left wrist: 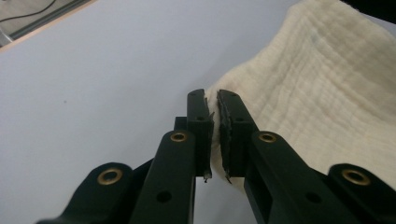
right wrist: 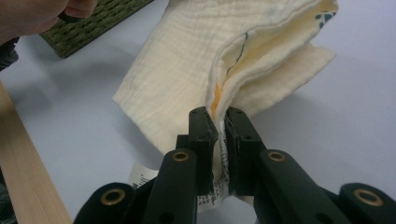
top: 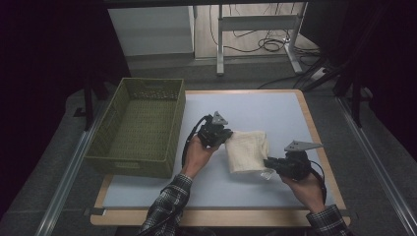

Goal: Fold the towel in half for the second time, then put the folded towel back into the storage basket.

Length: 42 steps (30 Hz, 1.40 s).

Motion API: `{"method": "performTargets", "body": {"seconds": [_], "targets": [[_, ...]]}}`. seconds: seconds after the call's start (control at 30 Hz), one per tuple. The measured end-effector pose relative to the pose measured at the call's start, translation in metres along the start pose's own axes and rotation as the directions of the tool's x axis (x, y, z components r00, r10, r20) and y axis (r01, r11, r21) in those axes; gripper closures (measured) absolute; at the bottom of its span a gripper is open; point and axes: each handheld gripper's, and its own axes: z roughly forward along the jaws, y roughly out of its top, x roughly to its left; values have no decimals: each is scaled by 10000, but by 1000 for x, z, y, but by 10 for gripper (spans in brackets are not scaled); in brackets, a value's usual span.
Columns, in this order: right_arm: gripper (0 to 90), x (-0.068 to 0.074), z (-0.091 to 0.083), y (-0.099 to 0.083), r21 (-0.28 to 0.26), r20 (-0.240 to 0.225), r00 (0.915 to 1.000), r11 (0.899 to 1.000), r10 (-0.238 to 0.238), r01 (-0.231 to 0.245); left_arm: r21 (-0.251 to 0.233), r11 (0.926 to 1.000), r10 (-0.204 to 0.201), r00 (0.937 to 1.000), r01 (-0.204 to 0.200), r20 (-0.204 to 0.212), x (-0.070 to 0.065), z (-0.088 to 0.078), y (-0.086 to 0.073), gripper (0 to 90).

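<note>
White counter (top: pixel 147 189), green wicker basket (top: pixel 140 125) empty at left; both tongs, left (top: pixel 227 137) and right (top: pixel 268 163), clamp the folded cream muslin cloth (top: pixel 246 150), seemingly lifted; basket drop remains.

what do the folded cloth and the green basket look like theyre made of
Folded cloth: looks like soft cream cotton gauze, matte, going by its fine crinkled ribbing and layered edges; a printed tag hangs at one corner.
Green basket: olive woven material, seemingly plastic or paper-cord wicker; the plaited texture and open weave holes near the rim suggest it, though the exact fibre is unclear.
</note>
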Motion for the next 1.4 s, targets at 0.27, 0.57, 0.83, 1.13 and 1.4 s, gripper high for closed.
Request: {"method": "performTargets", "body": {"seconds": [0.27,0.57,0.83,1.13,1.4], "targets": [[819,7,9,14,-109,-231,9996,9998,-182,180,13,10000,2,9993,-1,-383,9,-16,4,840],[819,15,19,33,-237,-409,9985,9991,-366,357,61,9999,148,9959,-143,-894,20,-35,13,840],[819,22,25,51,-379,-575,9969,9980,-533,512,146,9992,397,9885,-380,-1461,29,-53,22,839],[818,31,34,71,-509,-776,9947,9966,-681,643,275,9987,483,9798,-438,-1939,43,-72,24,839],[819,40,45,91,-539,-945,9921,9955,-826,777,251,9990,418,9693,-368,-2422,57,-90,24,839]]}}
